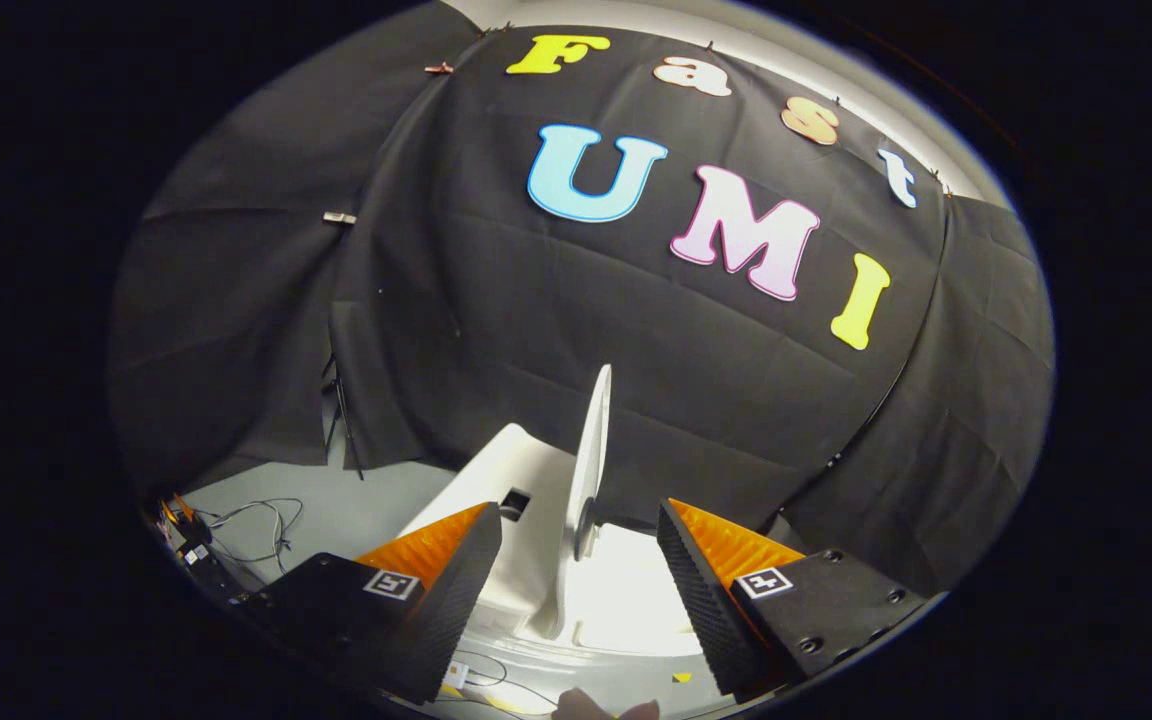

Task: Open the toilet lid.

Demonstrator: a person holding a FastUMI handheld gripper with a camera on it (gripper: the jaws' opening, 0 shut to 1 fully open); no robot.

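I see the toilet lid standing upright, seen edge-on, just ahead of my gripper and in line with the gap between its fingers. The fingers are spread wide apart and touch nothing. Below the lid lies the white toilet, its seat area bright under the light; I cannot see into the bowl. Left of it, grey floor with loose cables. Black cloth wall behind.

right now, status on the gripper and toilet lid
Gripper open, fingers apart, touching nothing. Toilet lid raised upright, edge-on, just ahead between the fingers. Toilet body below. Cables on floor off to the side, not in the way.
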